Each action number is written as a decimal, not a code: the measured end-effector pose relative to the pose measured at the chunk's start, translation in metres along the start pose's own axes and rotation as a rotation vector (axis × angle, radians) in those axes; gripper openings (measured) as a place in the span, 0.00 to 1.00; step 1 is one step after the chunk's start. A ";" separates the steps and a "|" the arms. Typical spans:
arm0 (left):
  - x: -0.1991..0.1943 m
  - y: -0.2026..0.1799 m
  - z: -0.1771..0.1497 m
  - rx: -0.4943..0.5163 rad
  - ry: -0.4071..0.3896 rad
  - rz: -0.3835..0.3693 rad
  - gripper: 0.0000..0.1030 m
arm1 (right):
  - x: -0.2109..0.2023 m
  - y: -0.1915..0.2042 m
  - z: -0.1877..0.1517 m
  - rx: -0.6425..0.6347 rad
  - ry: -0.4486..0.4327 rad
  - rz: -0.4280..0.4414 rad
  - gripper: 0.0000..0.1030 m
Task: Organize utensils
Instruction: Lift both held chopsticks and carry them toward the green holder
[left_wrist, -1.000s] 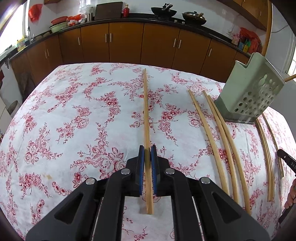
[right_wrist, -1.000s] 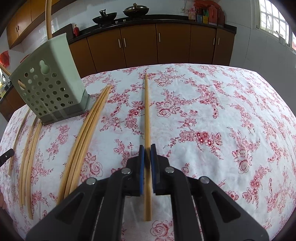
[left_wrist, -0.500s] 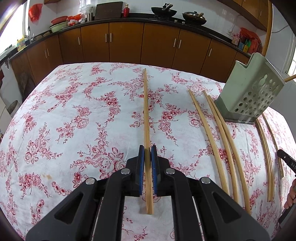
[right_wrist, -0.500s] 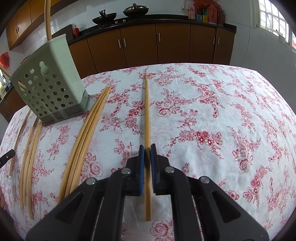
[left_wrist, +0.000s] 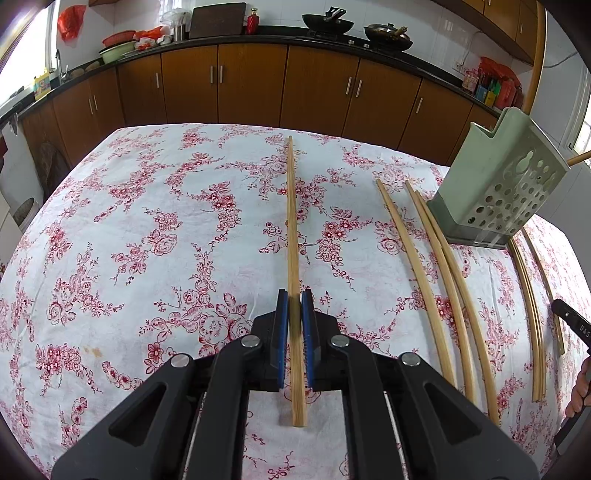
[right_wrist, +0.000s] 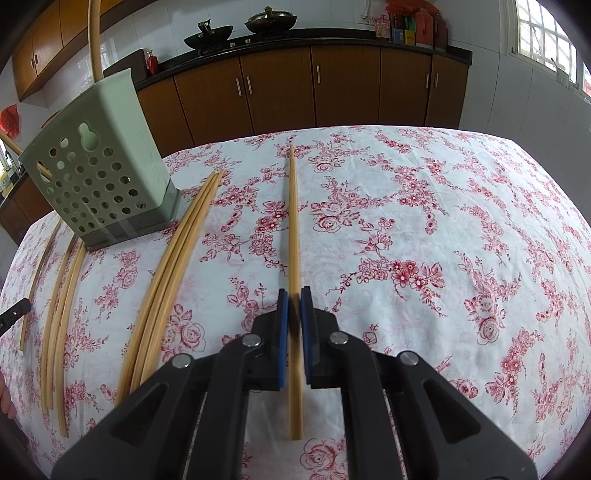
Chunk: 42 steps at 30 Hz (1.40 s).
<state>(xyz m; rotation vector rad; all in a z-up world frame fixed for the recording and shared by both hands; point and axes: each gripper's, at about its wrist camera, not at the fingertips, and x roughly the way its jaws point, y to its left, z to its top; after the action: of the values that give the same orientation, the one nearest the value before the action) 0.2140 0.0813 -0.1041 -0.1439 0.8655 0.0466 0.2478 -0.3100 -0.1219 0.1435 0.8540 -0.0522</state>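
Table (left_wrist: 110, 229) with floral cloth fills both views. Green perforated holder (left_wrist: 502, 192) sits at 2 o'clock in the left view, 10 o'clock in the right view (right_wrist: 99, 173); it already has a stick or two standing in it. Loose chopsticks (left_wrist: 424, 266) lie on the cloth either side of it. Left gripper (left_wrist: 294, 314) is clamped on one chopstick (left_wrist: 291, 221), pointing to 12, butt end sticking back past the pads. Right gripper (right_wrist: 294, 314) is likewise clamped on a second chopstick (right_wrist: 293, 221).

Risks, as judged: the grip sits near the rear, so the long front overhang can pivot in the pads. Both tips heading for one holder could clash or tip it.
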 end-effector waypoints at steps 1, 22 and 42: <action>0.000 0.000 0.000 0.000 0.000 0.000 0.08 | 0.000 0.000 0.000 0.000 0.000 0.000 0.08; -0.020 -0.009 -0.022 0.065 0.011 0.038 0.07 | -0.016 0.005 -0.015 -0.037 -0.001 -0.010 0.08; -0.147 0.003 0.043 -0.040 -0.379 -0.086 0.07 | -0.128 -0.027 0.040 0.043 -0.360 0.030 0.07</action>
<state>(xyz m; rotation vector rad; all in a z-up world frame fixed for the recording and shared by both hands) 0.1510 0.0935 0.0351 -0.2022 0.4795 0.0104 0.1907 -0.3445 -0.0025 0.1807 0.4914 -0.0660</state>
